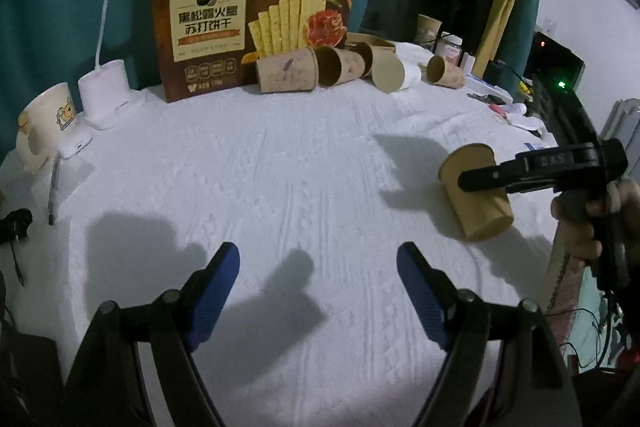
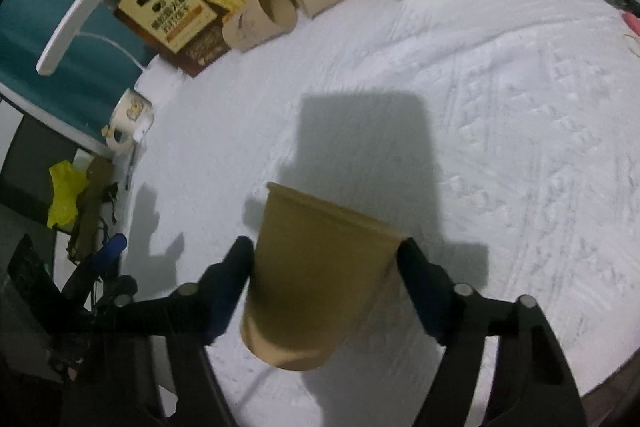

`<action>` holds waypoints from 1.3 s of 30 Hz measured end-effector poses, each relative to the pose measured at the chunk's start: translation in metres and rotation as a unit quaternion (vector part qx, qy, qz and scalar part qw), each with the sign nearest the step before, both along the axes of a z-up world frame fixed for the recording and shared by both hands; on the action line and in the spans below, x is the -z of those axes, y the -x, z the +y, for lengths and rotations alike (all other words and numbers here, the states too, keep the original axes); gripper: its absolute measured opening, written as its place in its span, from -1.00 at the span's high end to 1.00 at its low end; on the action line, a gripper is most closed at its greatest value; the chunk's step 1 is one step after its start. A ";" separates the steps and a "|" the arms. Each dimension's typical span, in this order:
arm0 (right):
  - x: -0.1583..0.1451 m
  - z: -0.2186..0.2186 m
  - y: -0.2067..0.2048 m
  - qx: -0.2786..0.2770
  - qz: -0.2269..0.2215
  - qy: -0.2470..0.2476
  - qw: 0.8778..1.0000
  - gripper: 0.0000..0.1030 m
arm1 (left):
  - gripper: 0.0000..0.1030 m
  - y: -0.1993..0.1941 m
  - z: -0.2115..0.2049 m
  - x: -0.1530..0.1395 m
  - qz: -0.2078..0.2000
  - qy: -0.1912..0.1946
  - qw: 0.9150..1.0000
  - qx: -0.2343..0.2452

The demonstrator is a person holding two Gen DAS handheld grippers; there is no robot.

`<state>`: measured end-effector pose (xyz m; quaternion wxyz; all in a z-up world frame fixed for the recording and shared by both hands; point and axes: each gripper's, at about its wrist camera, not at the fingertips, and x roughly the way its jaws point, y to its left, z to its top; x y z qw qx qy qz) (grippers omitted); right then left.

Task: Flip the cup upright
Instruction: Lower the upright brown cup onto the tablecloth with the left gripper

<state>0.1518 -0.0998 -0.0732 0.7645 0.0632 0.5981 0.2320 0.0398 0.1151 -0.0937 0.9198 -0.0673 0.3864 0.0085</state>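
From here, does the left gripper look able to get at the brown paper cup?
Probably not usefully: the right gripper already straddles the brown paper cup, its fingers across the cup's side. The left gripper is open and apart over bare white cloth.

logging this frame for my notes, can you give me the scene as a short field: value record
task item: brown paper cup, tilted, off the cloth
right gripper: fingers closed on the cup's sides
left gripper: open, holding nothing, above the cloth
surface: white textured tablecloth
back of table: cracker box with several paper cups lying on their sides in front of it
left edge: white desk lamp and cream mug
cup upright: not yet
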 end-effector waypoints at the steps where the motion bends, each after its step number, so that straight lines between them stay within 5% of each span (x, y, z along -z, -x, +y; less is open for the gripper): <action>1: 0.002 0.003 -0.002 -0.007 0.004 -0.001 1.000 -0.27 | -0.57 0.001 0.000 0.000 0.000 -0.006 1.000 -0.001; 6: -0.002 0.009 -0.007 -0.019 -0.015 0.015 1.000 -0.24 | -0.57 0.002 0.010 0.000 -0.007 0.014 1.000 0.006; 10: -0.015 0.017 -0.012 -0.018 -0.080 0.032 0.996 -0.23 | -0.57 0.000 0.013 0.004 -0.002 0.032 0.999 0.009; 16: -0.015 0.035 -0.009 -0.013 -0.216 0.087 0.972 -0.23 | -0.57 0.004 0.017 0.001 -0.008 0.046 0.999 0.006; 22: -0.013 0.051 0.018 -0.041 -0.300 0.132 0.944 -0.23 | -0.57 0.008 0.031 0.003 -0.007 0.062 0.998 -0.017; 31: -0.013 0.049 0.055 -0.061 -0.337 0.149 0.928 -0.20 | -0.57 0.016 0.032 0.001 -0.013 0.070 0.997 -0.023; 39: -0.003 0.038 0.080 -0.060 -0.333 0.154 0.928 -0.19 | -0.57 0.028 0.022 0.004 -0.008 0.076 0.997 -0.020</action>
